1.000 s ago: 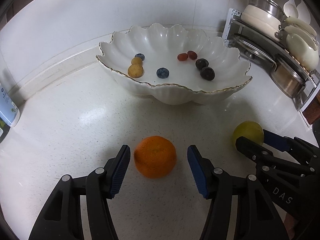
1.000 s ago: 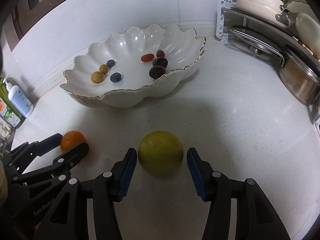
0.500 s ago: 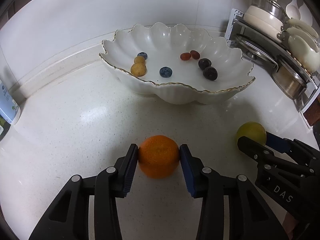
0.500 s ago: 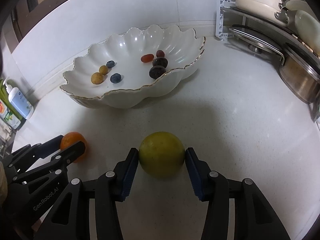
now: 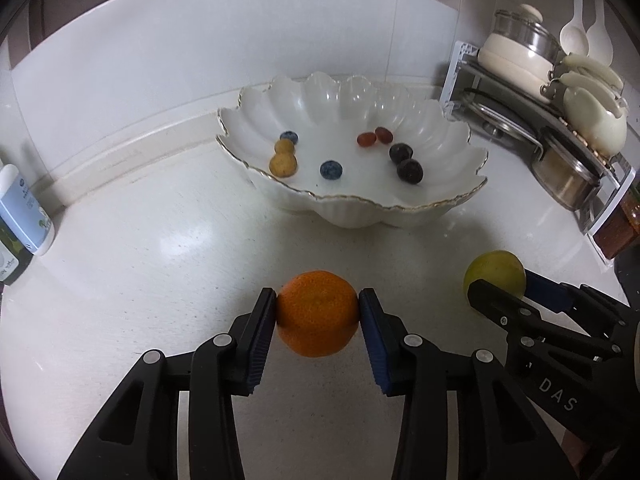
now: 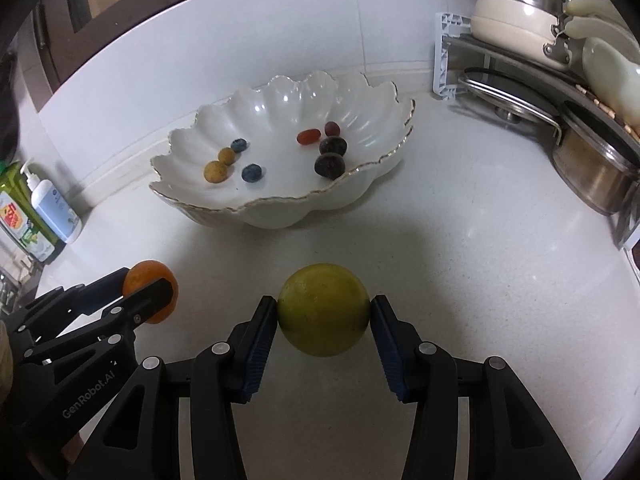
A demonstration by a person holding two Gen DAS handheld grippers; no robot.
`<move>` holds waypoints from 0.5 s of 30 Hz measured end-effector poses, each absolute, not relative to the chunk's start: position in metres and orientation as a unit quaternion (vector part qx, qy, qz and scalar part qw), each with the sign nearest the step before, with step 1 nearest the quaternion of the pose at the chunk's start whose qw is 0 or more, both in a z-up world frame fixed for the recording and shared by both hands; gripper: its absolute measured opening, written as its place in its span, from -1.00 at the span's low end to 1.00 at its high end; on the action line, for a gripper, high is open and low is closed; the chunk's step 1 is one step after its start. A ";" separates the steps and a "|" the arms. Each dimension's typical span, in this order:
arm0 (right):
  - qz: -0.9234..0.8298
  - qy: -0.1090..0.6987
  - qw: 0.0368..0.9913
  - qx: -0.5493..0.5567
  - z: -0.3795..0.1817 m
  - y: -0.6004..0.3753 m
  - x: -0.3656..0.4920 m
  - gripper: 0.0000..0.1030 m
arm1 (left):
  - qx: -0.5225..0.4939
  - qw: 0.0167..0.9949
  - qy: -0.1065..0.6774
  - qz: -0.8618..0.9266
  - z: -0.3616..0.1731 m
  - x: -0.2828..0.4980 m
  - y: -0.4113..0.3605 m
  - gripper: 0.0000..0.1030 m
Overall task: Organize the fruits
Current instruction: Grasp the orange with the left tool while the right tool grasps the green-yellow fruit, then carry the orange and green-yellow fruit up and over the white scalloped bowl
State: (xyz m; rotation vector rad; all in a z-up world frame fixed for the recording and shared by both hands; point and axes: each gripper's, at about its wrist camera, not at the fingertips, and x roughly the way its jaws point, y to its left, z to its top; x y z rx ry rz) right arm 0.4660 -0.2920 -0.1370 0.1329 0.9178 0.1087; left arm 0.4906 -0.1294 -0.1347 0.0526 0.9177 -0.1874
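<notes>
Left wrist view: left gripper fingers pinch the orange at its widest girth, one pad on each side, the closing having just finished with the fruit between them. The orange sits low centre of frame; whether it clears the table cannot be told. The bowl lies straight ahead of the fingers, upper centre, its near rim well apart from the orange, small fruits already scattered inside. The relation that matters: the bowl is directly up-frame along the finger line, rim higher than the fruit, so by my reading the move calls for lift first, then forward. The lime shows at right, held by the right gripper, whose near finger covers its lower edge. Right wrist view: right gripper fingers pinch the lime, pads pressed on both sides, the closing just done here as well. Lime at low centre; the bowl lies up-frame and slightly left, so this hand needs a small leftward bias. The left gripper with the orange appears at lower left. Neither hand looks clearly nearer the bowl. Risk, as judged: both paths converge on the bowl's near rim; the hands may crowd each other.
</notes>
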 end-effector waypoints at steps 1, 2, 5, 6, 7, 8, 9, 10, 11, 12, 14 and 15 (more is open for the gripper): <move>0.052 0.440 0.894 0.064 -0.135 -0.291 0.464 -0.04 | 0.025 0.894 0.439 -0.091 -0.131 0.489 -0.128 -0.18; 0.052 0.438 0.895 0.063 -0.133 -0.291 0.463 -0.04 | 0.025 0.894 0.437 -0.091 -0.130 0.487 -0.128 -0.18; 0.052 0.428 0.900 0.063 -0.124 -0.289 0.457 -0.04 | 0.023 0.898 0.429 -0.092 -0.122 0.482 -0.126 -0.19; 0.051 0.426 0.901 0.063 -0.121 -0.289 0.455 -0.04 | 0.023 0.900 0.426 -0.093 -0.120 0.480 -0.126 -0.19; 0.051 0.423 0.902 0.062 -0.119 -0.288 0.453 -0.04 | 0.023 0.901 0.423 -0.093 -0.117 0.478 -0.125 -0.18; 0.051 0.421 0.904 0.062 -0.117 -0.287 0.451 -0.04 | 0.023 0.903 0.420 -0.093 -0.114 0.476 -0.124 -0.19; 0.050 0.417 0.905 0.061 -0.113 -0.287 0.448 -0.04 | 0.023 0.904 0.417 -0.093 -0.112 0.474 -0.124 -0.18; 0.050 0.415 0.906 0.061 -0.111 -0.287 0.446 -0.04 | 0.022 0.905 0.414 -0.094 -0.109 0.472 -0.123 -0.18; 0.050 0.413 0.908 0.060 -0.109 -0.286 0.444 -0.04 | 0.021 0.906 0.412 -0.094 -0.106 0.470 -0.122 -0.18; 0.050 0.409 0.909 0.060 -0.106 -0.286 0.442 -0.04 | 0.020 0.907 0.409 -0.094 -0.104 0.468 -0.121 -0.18; 0.050 0.404 0.911 0.059 -0.101 -0.285 0.439 -0.04 | 0.020 0.910 0.403 -0.094 -0.098 0.464 -0.119 -0.19; 0.050 0.401 0.913 0.059 -0.099 -0.285 0.438 -0.04 | 0.019 0.911 0.400 -0.094 -0.096 0.462 -0.119 -0.19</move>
